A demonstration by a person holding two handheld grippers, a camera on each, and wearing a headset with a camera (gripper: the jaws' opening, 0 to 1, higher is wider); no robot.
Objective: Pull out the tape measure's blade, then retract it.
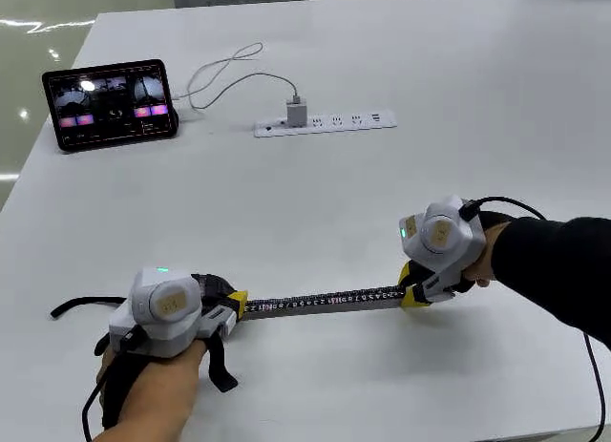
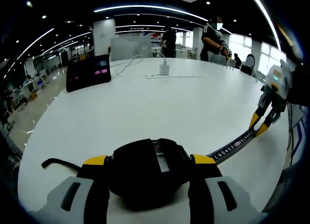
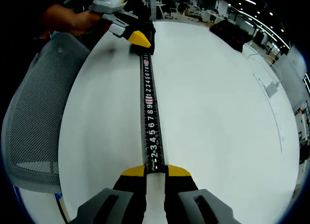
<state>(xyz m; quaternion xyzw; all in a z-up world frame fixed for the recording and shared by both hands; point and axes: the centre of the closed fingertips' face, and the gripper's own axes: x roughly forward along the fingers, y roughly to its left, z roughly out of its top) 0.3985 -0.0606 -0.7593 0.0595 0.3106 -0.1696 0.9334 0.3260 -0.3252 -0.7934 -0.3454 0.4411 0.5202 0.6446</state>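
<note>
We are clamping the black tape measure case (image 2: 150,173) in our left gripper (image 1: 232,308), while our right gripper (image 1: 413,295) is pinching the blade (image 1: 325,300) tip, stretched rightward along the table (image 1: 401,184), near side.

We cannot see the blade (image 3: 148,112) tip: it is buried between the right gripper (image 3: 156,171) jaws. In the head view the left gripper (image 1: 232,308) covers most of the tape measure case (image 1: 212,287). There we cannot read the blade numerals or the tablet (image 1: 110,103) screen.

Head view above; gripper views face-to-face along blade (image 3: 149,112)
</note>
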